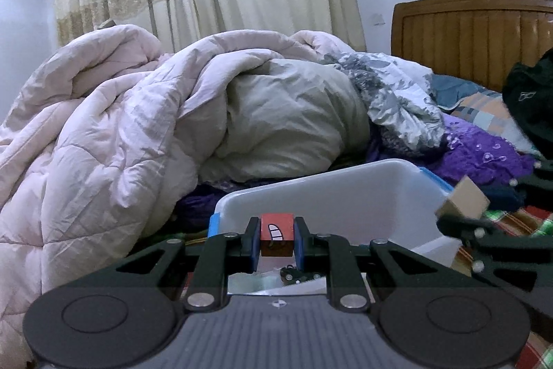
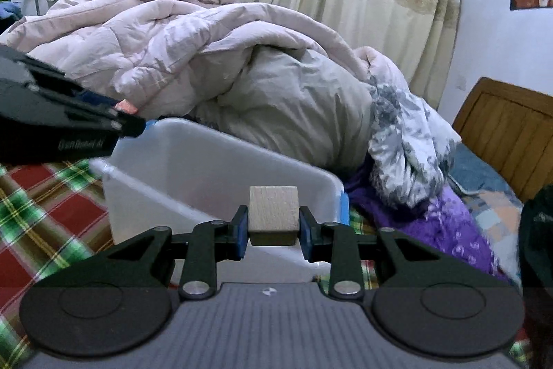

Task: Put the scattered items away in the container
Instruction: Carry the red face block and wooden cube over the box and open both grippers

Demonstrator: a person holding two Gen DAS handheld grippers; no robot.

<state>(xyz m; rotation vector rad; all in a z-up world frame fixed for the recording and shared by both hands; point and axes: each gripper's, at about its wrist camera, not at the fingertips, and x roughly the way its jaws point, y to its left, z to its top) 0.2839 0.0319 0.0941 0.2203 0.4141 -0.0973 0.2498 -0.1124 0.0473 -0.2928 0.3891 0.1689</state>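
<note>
Left hand-held gripper (image 1: 276,239) pinches a red block (image 1: 276,233), right hand-held gripper (image 2: 273,227) a wooden cube (image 2: 273,211), above plaid bedding (image 2: 52,210).

- The left gripper (image 2: 129,123) bears pale lettering along its black side in the right wrist view; it is too blurred to read surely.

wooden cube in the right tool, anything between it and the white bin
Nothing visible blocks it. The plain wooden cube, clamped in the right tool, sits just short of the white plastic bin, whose top is open. The left tool, holding a red painted block, is off to the side at the bin's other end.
</note>
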